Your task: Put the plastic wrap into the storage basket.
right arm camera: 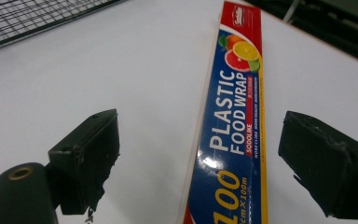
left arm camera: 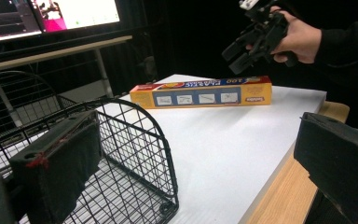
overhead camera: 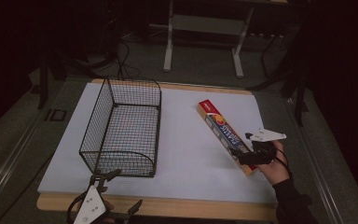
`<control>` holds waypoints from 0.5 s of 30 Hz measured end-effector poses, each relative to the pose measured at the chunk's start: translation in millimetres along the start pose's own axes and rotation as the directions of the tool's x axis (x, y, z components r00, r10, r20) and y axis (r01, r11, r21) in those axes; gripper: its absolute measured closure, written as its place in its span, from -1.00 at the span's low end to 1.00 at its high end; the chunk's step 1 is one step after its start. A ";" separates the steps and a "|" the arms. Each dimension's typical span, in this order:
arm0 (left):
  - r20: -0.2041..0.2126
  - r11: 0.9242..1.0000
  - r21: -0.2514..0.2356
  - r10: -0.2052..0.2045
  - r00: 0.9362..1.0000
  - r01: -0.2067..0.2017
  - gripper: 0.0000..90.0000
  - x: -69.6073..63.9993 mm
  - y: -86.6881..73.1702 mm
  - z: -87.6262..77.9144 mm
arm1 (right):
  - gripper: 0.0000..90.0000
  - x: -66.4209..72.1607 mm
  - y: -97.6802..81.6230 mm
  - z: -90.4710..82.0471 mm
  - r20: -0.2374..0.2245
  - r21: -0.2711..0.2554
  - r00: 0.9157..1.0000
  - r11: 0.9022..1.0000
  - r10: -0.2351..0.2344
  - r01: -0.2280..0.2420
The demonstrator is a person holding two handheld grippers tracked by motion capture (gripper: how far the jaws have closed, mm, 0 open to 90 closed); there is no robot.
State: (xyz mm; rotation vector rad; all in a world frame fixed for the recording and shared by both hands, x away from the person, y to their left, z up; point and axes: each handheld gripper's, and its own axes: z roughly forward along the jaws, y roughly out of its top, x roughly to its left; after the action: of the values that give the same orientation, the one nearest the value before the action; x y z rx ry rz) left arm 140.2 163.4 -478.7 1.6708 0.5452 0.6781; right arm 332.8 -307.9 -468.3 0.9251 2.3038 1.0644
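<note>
A long plastic food wrap box [overhead camera: 223, 132], blue, red and yellow, lies flat on the white board [overhead camera: 186, 140] at the right. My right gripper [overhead camera: 242, 150] hovers over the box's near end, held by a hand. In the right gripper view the box [right arm camera: 235, 130] runs between the two wide-apart jaws of the right gripper [right arm camera: 200, 158], and the pads do not touch it. From the left gripper view the box [left arm camera: 200, 93] lies below the right gripper [left arm camera: 242, 51]. My left gripper [overhead camera: 108, 179] stands open at the table's front edge, beside the basket's near end.
A black wire basket [overhead camera: 123, 128] stands on the left part of the board, empty, its rounded near end [left arm camera: 135, 154] close to my left gripper. The wooden table edge [overhead camera: 168, 205] runs along the front. A table frame [overhead camera: 203, 28] stands on the floor behind.
</note>
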 end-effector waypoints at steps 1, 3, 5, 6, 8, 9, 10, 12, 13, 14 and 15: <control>0.000 1.000 0.000 0.000 1.000 0.000 -0.97 0.0 0.0 0.0 | -0.72 -1.9 -0.1 2.3 0.000 0.003 1.000 1.000 0.007 -0.007; 0.002 1.000 0.001 -0.001 1.000 0.001 -0.97 0.0 -0.1 0.3 | -0.71 -4.6 0.3 6.8 -0.002 0.025 1.000 1.000 0.018 -0.018; 0.003 1.000 0.001 -0.002 1.000 0.002 -0.97 0.2 -0.2 0.5 | -0.71 -6.5 1.1 11.6 -0.001 0.050 1.000 0.998 0.022 -0.022; 0.003 1.000 0.002 -0.002 1.000 0.002 -0.97 0.2 -0.3 0.7 | -0.70 -7.2 1.6 13.9 0.005 0.056 1.000 0.998 0.023 -0.023; 0.003 1.000 0.003 -0.001 1.000 0.001 -0.97 0.3 -0.3 0.7 | -0.70 -8.2 2.3 16.6 0.007 0.069 1.000 0.997 0.026 -0.026; 0.004 1.000 0.002 -0.001 1.000 0.001 -0.97 0.0 -0.3 0.7 | -0.69 -9.8 3.8 21.3 0.013 0.086 1.000 0.996 0.026 -0.027; 0.004 1.000 0.003 0.000 1.000 0.000 -0.97 -0.1 -0.3 0.7 | -0.69 -10.8 4.7 23.5 0.015 0.093 1.000 0.995 0.024 -0.026; 0.003 1.000 0.006 0.003 1.000 -0.003 -0.97 -0.3 -0.4 0.9 | -0.68 -12.8 6.4 27.8 0.019 0.104 0.999 0.994 0.026 -0.028; 0.003 1.000 0.006 0.004 1.000 -0.004 -0.97 -0.3 -0.4 0.9 | -0.68 -14.3 7.2 30.3 0.023 0.111 0.999 0.993 0.027 -0.029; 0.003 1.000 0.006 0.004 1.000 -0.004 -0.97 -0.3 -0.4 0.9 | -0.68 -14.3 7.2 30.3 0.023 0.111 0.999 0.993 0.027 -0.029; 0.004 1.000 0.005 0.003 1.000 -0.003 -0.97 -0.2 -0.4 0.8 | -0.67 -15.5 8.0 32.6 0.026 0.120 0.999 0.992 0.033 -0.036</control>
State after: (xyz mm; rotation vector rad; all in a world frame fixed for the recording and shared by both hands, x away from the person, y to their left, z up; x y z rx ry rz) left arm 140.6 162.8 -479.2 1.6773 0.5419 0.6758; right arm 366.7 -299.2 -480.2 1.0215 2.3624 0.9310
